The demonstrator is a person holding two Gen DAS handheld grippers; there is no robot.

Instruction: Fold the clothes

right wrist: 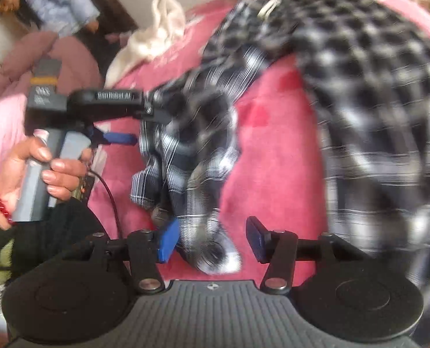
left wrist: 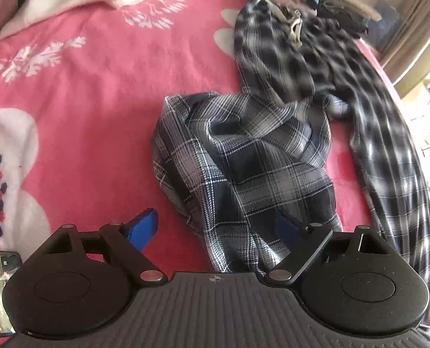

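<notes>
A bed with a pink flowered blanket (left wrist: pixel 84 92) fills the room's middle. A crumpled plaid shirt (left wrist: pixel 244 156) lies across it, one part trailing off to the right. The left gripper (left wrist: pixel 215 232) hangs wide open over the shirt's near hem, gripping nothing. The right gripper (right wrist: pixel 212 240), also spread, has a blurred fold of shirt between its fingers, not pinched.
</notes>
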